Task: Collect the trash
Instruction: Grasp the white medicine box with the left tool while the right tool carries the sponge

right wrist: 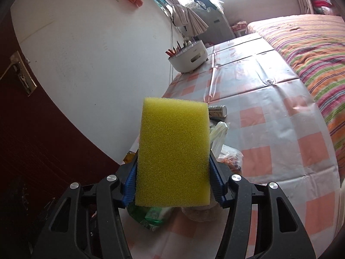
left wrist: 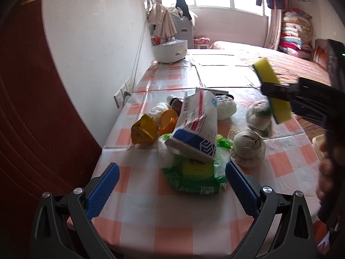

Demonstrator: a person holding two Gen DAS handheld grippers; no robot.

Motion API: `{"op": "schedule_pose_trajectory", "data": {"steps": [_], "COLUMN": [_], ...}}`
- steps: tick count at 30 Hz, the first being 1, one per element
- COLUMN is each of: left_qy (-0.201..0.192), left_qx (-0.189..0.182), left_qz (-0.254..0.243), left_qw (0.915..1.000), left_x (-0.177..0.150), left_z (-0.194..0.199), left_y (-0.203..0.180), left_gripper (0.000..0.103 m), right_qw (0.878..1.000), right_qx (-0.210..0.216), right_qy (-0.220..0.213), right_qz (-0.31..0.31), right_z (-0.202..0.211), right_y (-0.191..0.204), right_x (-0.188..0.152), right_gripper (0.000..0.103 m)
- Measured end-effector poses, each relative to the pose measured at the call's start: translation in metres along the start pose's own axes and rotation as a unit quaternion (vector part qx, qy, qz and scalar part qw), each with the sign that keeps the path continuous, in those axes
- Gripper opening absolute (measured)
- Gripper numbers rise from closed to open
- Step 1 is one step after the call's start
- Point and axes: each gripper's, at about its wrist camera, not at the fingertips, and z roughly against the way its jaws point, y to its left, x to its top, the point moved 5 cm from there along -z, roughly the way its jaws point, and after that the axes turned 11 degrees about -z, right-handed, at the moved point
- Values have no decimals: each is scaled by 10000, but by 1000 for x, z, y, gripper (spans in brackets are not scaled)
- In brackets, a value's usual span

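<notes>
Two grippers here — my right gripper pinches the yellow foam sponge aloft, clear of the near trash pile; left gripper gapes wide, empty, nearing the green plastic wrapper.

1 sponge, 1 carton, 1 green packet, 3 cloth balls, 1 brown bottle, 1 white tub.

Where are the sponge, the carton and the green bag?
sponge (right wrist: 173, 151), right wrist view, middle of its yellow face.
carton (left wrist: 196, 127), left wrist view, its white printed side.
green bag (left wrist: 194, 179), left wrist view, its near front part.
</notes>
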Motion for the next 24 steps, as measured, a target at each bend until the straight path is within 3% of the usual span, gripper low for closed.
{"op": "schedule_pose_trajectory", "data": {"steps": [7,9,17,19,21,24], "left_qy": [192,355,947,1014,1204,1203], "left_qx": [389,323,464,472,319,176], "left_qz": [-739,-961,-1295,-1250,-1137,-909], "left_qw": [9963,9942,9860,9858,9857,9884], "left_x": [44,54,63,60,58,57], "left_z": [-28,-44,-96,-102,-111,-115], "left_y": [-24,-34,-49,-46,-43,-36], "left_gripper": [96,96,95,86,54,51], "right_qw": [9990,9987,9924,9913,9906,9915], "right_qx": [39,70,738,790,853,832], "right_qy": [-406,-462,-73,-32,9,64], "right_qz": [-203,-186,-982,-1048,-1069,-997], "right_z": [55,64,53,51,49,47], "right_y": [-21,-23,-47,-49,-49,-45], "right_x": [-3,-5,-10,-11,-13,-16], "right_gripper": [55,55,55,55,56,56]}}
